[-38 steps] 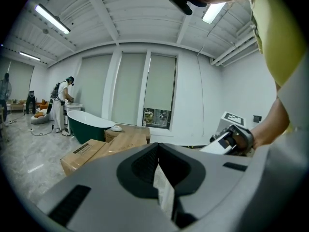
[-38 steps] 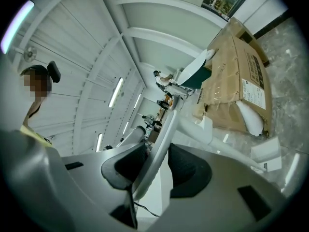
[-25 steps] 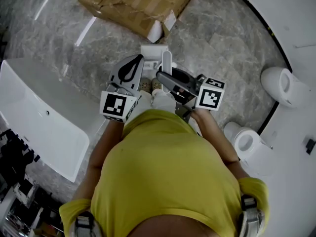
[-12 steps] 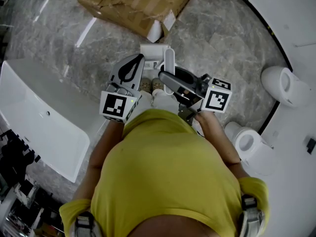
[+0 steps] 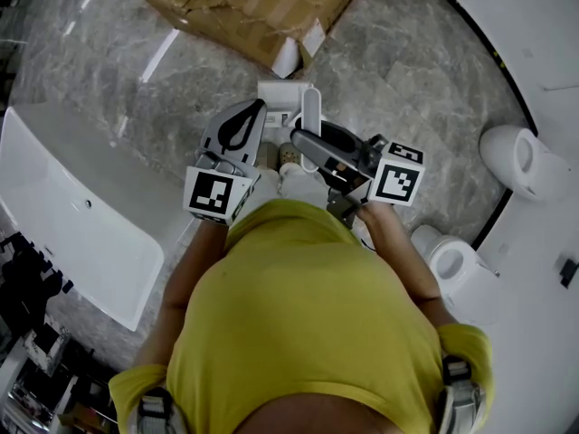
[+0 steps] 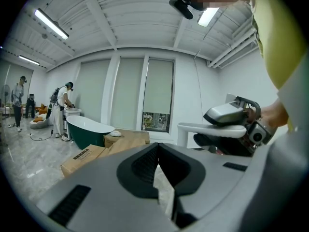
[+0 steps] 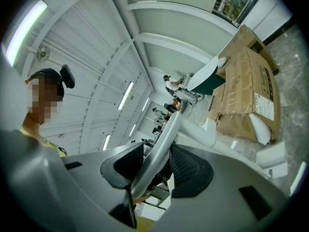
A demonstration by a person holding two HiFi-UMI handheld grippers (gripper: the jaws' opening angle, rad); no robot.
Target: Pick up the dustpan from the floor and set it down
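The white dustpan (image 5: 283, 93) hangs above the grey marble floor, its long handle (image 5: 310, 112) rising toward me. My right gripper (image 5: 300, 139) is shut on that handle; in the right gripper view the white handle (image 7: 166, 134) runs slanting between the two black pads (image 7: 186, 170). The left gripper view shows the same grip from the side, with the handle (image 6: 207, 128) under the right gripper (image 6: 231, 129). Just left of the dustpan, my left gripper (image 5: 254, 108) is shut and holds nothing; its jaws meet at the tips (image 6: 157, 145).
A flattened cardboard box (image 5: 253, 7) lies on the floor beyond the dustpan. A white bathtub (image 5: 72, 215) stands at the left, two white toilets (image 5: 520, 156) (image 5: 452, 260) at the right. Far off are a dark green bathtub (image 6: 87, 132) and people (image 6: 63, 108).
My right gripper has shifted slightly to the right with the dustpan handle in it. The left gripper has stayed where it was.
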